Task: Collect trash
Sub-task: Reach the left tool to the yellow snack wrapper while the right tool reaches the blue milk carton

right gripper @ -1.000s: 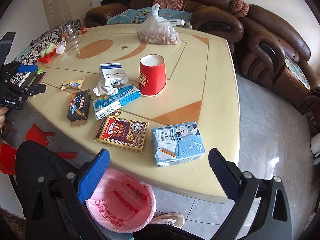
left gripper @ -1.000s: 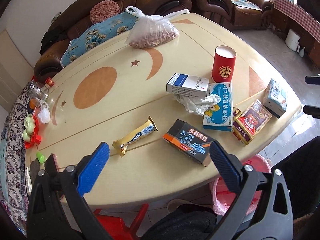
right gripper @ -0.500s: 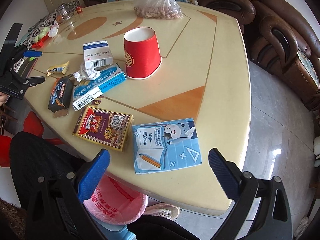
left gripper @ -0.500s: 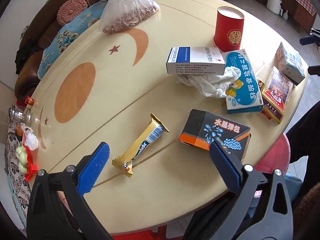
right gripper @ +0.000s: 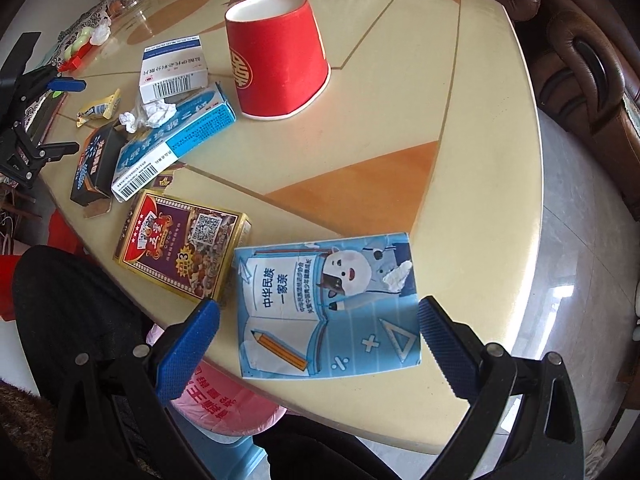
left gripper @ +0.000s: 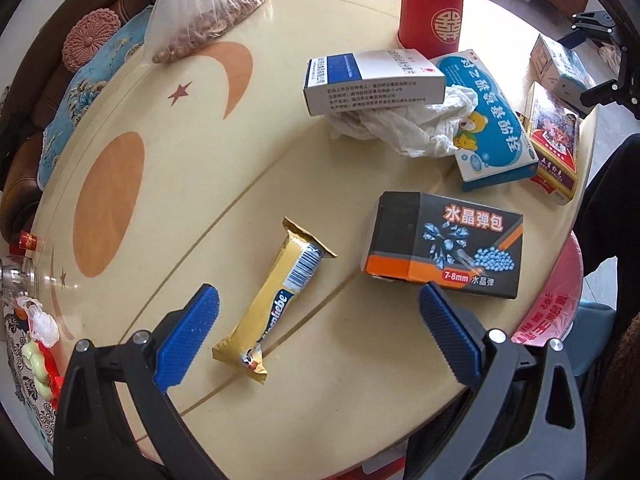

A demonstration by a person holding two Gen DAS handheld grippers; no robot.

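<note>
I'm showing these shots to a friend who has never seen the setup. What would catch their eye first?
Probably the red paper cup, upside down near the middle of the cream table. Next, the litter along the near edge: a light-blue carton between the open right gripper fingers, and a gold snack wrapper just ahead of the open left gripper. A pink-lined bin waits below the table edge.

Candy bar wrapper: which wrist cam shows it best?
Left wrist. The gold candy bar wrapper lies whole and large on the table, between the open fingers of the left gripper, its barcode and lettering visible. The right wrist view shows it only small and distant, near the left edge, print unreadable.
</note>
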